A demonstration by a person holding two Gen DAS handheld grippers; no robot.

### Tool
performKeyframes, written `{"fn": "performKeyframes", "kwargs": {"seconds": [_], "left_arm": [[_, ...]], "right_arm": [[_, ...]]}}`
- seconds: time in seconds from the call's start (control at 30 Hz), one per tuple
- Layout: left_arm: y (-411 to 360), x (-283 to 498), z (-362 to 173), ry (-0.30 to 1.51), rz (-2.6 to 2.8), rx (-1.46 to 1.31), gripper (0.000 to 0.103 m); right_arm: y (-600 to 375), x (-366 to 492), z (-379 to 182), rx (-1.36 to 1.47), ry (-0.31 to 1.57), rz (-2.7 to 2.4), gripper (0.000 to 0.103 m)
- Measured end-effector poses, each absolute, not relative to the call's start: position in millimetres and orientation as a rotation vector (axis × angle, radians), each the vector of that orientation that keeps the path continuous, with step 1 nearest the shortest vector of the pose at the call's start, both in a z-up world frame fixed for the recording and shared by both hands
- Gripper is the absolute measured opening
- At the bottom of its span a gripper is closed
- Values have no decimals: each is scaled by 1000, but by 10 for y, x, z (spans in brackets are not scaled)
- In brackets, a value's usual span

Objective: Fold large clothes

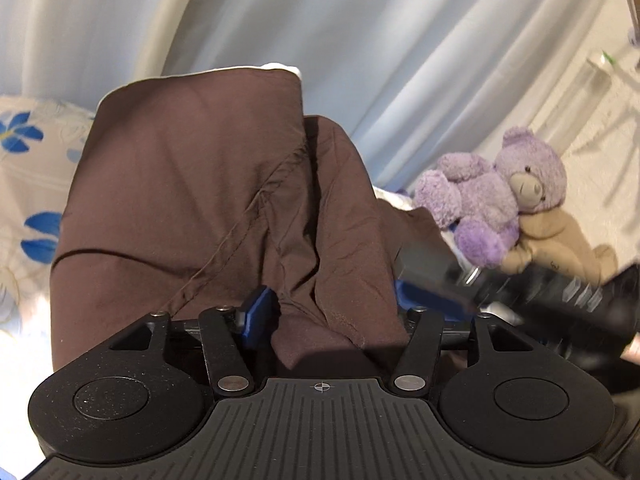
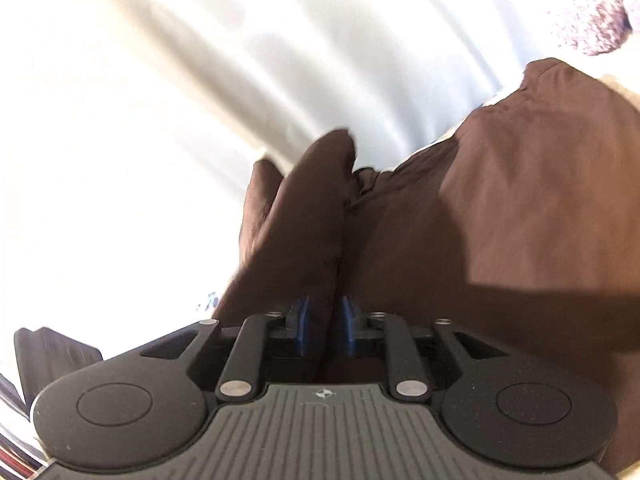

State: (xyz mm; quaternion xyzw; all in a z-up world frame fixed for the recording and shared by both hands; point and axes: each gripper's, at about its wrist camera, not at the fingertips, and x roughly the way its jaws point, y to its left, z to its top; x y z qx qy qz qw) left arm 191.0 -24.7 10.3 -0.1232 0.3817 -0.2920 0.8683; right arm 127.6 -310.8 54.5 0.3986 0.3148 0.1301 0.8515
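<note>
A large brown garment (image 1: pixel 192 200) hangs bunched in front of my left gripper (image 1: pixel 332 312). Its blue fingers (image 1: pixel 256 316) stand wide apart with a fold of the cloth draped between them, not pinched. In the right wrist view the same brown garment (image 2: pixel 500 208) fills the right side. My right gripper (image 2: pixel 326 324) is shut on a fold of it, the blue pads (image 2: pixel 302 320) close together with cloth squeezed between. The right gripper also shows blurred in the left wrist view (image 1: pixel 500 284), at the right.
A pale curtain (image 1: pixel 400 60) hangs behind. A purple teddy bear (image 1: pixel 492 196) and a tan one (image 1: pixel 556 236) sit at the right. A floral bedsheet (image 1: pixel 32 168) lies at the left. A dark object (image 2: pixel 52 356) sits at lower left of the right wrist view.
</note>
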Motion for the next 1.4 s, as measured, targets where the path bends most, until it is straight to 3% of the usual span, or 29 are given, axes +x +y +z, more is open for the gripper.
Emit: {"fn": "performKeyframes", "kwargs": {"seconds": [0.03, 0.2, 0.37, 0.5, 0.63, 0.7, 0.87, 1.2, 1.4], "left_arm": [[-275, 1898, 124, 791, -610, -242, 62], [-326, 1882, 111, 782, -619, -211, 64], [-342, 1911, 109, 799, -648, -187, 65], [-213, 1953, 214, 880, -707, -222, 67], [313, 1939, 431, 884, -783, -412, 68], [627, 1964, 473, 815, -682, -458, 75], [991, 2323, 62, 835, -403, -567, 73], [1090, 2547, -511, 865, -473, -794, 86], [1089, 2540, -604, 857, -506, -883, 87]], "right_arm": [[-3161, 1321, 560, 877, 653, 323, 49], [-3126, 1691, 718, 812, 704, 379, 50], [-2881, 2104, 596, 723, 881, 437, 45], [-2851, 2068, 553, 643, 920, 406, 31], [-2883, 2077, 497, 643, 932, 398, 28], [-2880, 2049, 479, 627, 927, 395, 28], [-2903, 2008, 416, 669, 905, 406, 28], [-2958, 2064, 360, 799, 889, 480, 42], [-2813, 2148, 287, 841, 917, 529, 46]]}}
